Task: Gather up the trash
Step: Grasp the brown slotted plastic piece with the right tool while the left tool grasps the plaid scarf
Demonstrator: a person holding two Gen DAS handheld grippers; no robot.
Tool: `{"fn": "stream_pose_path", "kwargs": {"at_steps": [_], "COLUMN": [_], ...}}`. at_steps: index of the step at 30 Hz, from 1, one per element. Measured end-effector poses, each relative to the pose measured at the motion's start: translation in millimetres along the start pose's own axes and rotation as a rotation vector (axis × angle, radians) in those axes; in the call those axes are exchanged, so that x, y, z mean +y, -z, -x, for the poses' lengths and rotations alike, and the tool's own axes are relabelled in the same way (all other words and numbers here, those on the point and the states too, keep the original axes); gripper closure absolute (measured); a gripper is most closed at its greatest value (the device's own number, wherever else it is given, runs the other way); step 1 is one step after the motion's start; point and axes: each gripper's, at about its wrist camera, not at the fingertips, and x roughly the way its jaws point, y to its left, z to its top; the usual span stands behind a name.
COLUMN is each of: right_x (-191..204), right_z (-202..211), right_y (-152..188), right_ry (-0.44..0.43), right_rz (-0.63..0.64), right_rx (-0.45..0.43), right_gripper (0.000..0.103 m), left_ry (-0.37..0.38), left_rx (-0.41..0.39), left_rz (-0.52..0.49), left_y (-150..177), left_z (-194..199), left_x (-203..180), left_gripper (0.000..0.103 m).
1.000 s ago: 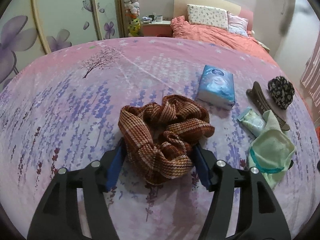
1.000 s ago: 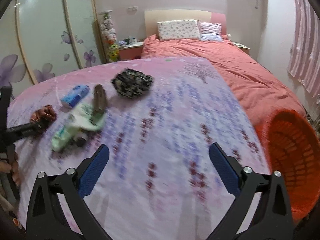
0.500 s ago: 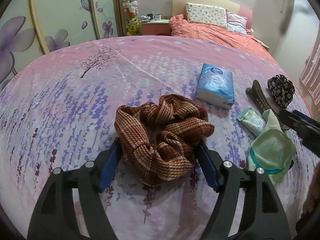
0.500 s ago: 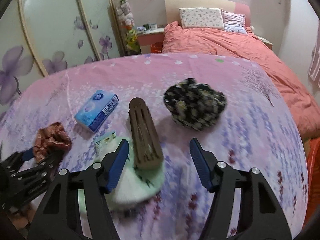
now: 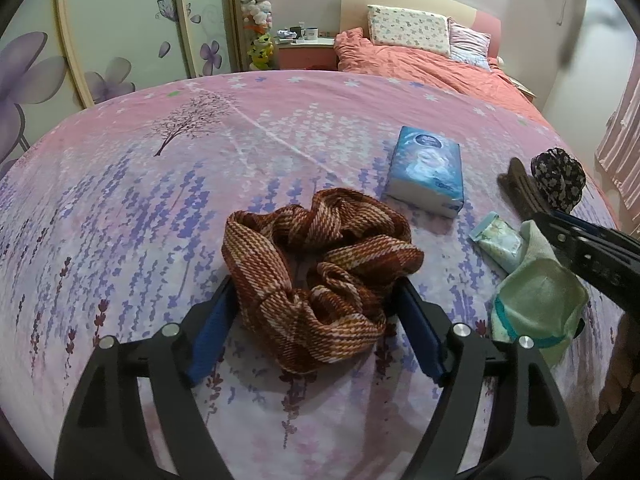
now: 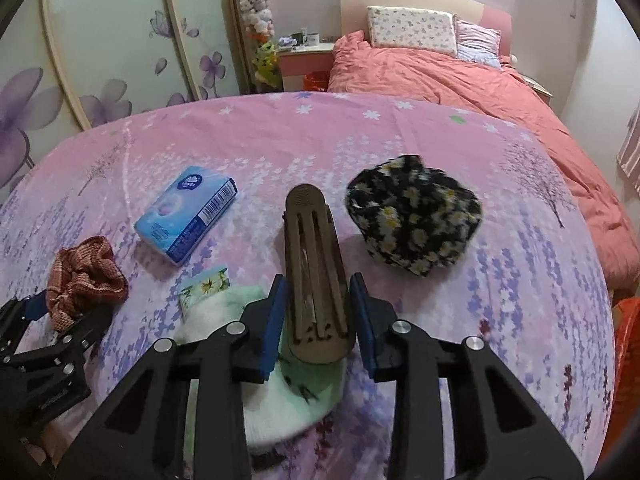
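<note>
1. Pink sheet (image 5: 120,184) with a lavender print covers the surface that carries everything.
2. Left gripper (image 5: 312,316) has its jaws spreading apart, with the rust-striped scrunchie (image 5: 320,268) lying between the blue pads near the sheet's near edge.
3. Right gripper (image 6: 318,312) has its jaws closing around the brown hair clip (image 6: 314,276); thin gaps show on both sides, so the pads are not yet pressing.
4. That clip lies partly on a pale green cloth (image 6: 288,396).
5. Just beside the cloth sits a small daisy-print packet (image 6: 206,284).
6. Blue tissue pack (image 6: 186,214) lies farther in, toward the sheet's far edge.
7. Black daisy-print scrunchie (image 6: 414,216) rests to the right of the clip.
</note>
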Motion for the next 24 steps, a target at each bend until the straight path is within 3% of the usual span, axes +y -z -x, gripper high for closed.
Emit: {"fn": "stream_pose_path", "kwargs": {"at_steps": [8, 13, 24], "right_x": [-24.4, -56.8, -64.0], "right_z": [29.6, 42.9, 44.1], "right_y": [35.1, 63.8, 64.5], "right_ry": [0.064, 0.082, 0.059], "right_rz": [0.016, -0.052, -0.111], "right_rx": [-0.034, -0.018, -0.017], "right_gripper": [0.070, 0.070, 0.069], "left_ry": [0.012, 0.031, 0.067], "left_rx": [-0.004, -0.009, -0.019], "left_rz": [0.008, 0.022, 0.044], "left_y": [0.0, 1.6, 2.2], "left_z": [0.6, 1.6, 3.8], "left_x": [1.4, 6.6, 20.4], "left_gripper": [0.027, 0.026, 0.026]}}
